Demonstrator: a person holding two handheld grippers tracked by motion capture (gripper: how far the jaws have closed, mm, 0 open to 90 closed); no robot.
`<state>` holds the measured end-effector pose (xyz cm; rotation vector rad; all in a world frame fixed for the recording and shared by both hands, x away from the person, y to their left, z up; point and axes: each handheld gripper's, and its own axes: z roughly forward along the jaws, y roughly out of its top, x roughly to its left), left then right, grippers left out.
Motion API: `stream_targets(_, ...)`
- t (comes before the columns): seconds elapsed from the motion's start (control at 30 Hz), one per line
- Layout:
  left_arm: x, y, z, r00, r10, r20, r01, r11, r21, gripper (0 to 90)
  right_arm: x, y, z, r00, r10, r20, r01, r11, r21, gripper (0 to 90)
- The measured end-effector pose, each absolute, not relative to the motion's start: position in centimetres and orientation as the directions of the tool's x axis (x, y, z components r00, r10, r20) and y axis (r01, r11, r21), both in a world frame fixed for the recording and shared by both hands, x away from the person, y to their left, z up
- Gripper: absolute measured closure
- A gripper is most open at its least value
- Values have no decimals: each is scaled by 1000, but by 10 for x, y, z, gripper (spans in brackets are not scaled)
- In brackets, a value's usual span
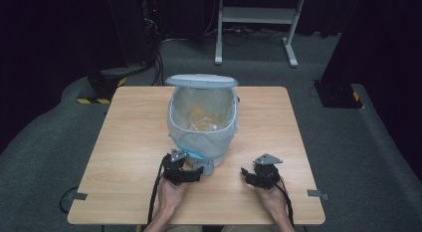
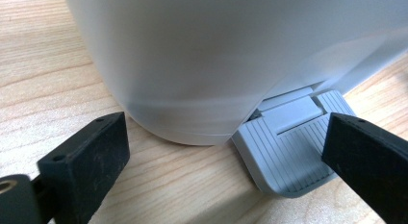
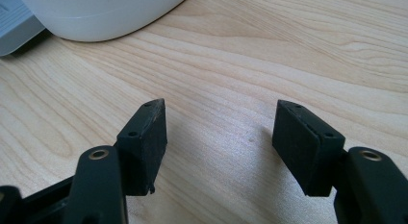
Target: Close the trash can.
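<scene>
Two claws low on tabletop [image 1: 124, 142], both released, gripping nothing. Left claw [image 1: 198, 173] at base of white bin [image 1: 204, 123], jaws flanking grey pedal [image 2: 288, 147]. Right claw [image 1: 245, 173] just right, apart from bin. Lid [image 1: 201, 81] raised; bag-lined. No legible writing.

A lab-like recording room: dark curtains [image 1: 388, 53], grey carpet [image 1: 348, 157], equipment cables [image 1: 158, 62] and one wooden table [image 1: 129, 142].
</scene>
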<state>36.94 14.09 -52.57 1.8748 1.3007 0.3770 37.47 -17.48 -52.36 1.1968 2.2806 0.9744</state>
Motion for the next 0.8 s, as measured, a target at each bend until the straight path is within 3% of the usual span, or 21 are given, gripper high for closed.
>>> stream_targets(0.4,366,143,-516,434,883,-178,619,-148,772,33,374,-175,-524,-557,830,-15,563,391,728,365)
stream_targets(0.67,362,167,-515,403,897,-183,640,-133,756,34,374,-175,-524,-557,830,-15,563,391,728,366)
stream_targets(0.8,361,182,-517,367,922,-124,650,-159,743,57,374,-175,-524,-558,830,-15,562,391,729,365)
